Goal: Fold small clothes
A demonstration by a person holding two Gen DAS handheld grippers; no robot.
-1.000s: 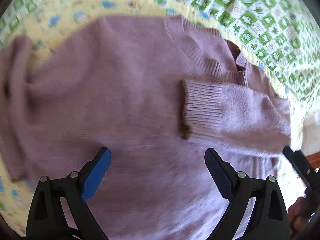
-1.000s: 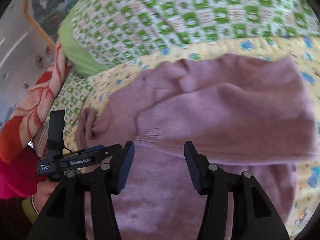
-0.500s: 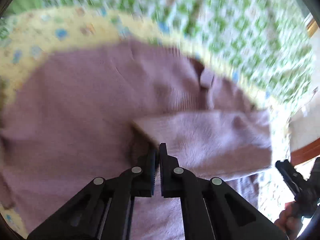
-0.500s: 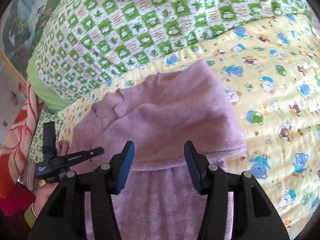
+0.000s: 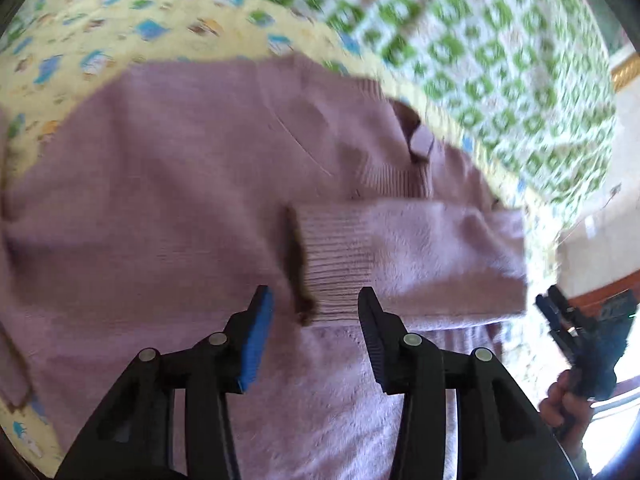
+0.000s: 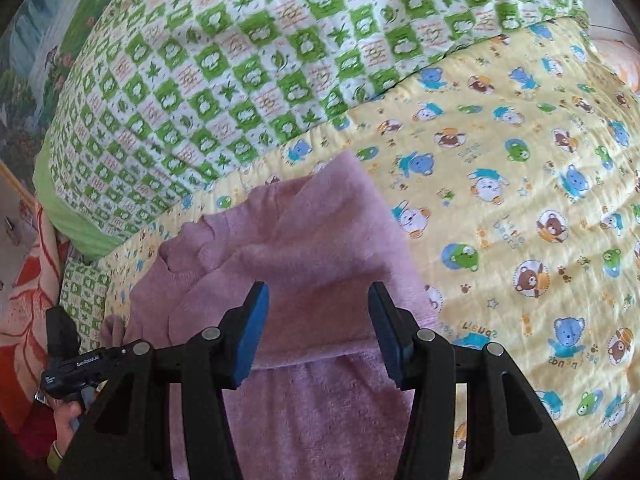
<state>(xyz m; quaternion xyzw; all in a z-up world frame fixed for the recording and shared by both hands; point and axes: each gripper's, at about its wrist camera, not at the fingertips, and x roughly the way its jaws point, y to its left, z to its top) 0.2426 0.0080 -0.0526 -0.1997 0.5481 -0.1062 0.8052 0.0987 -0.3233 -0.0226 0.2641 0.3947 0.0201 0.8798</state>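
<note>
Sweater [image 5: 192,208] in mauve knit lying flat on yellow bear-print sheet [image 6: 520,184], one sleeve [image 5: 408,252] folded across its chest, left gripper [image 5: 316,308] spread apart over the ribbed cuff [image 5: 336,256], right gripper [image 6: 318,304] likewise apart above the fold, green checked quilt [image 6: 240,52] at 12 o'clock.

Black left claw [image 5: 316,322] and right claw [image 6: 318,322], blue pads [image 5: 256,340], silver screws.
</note>
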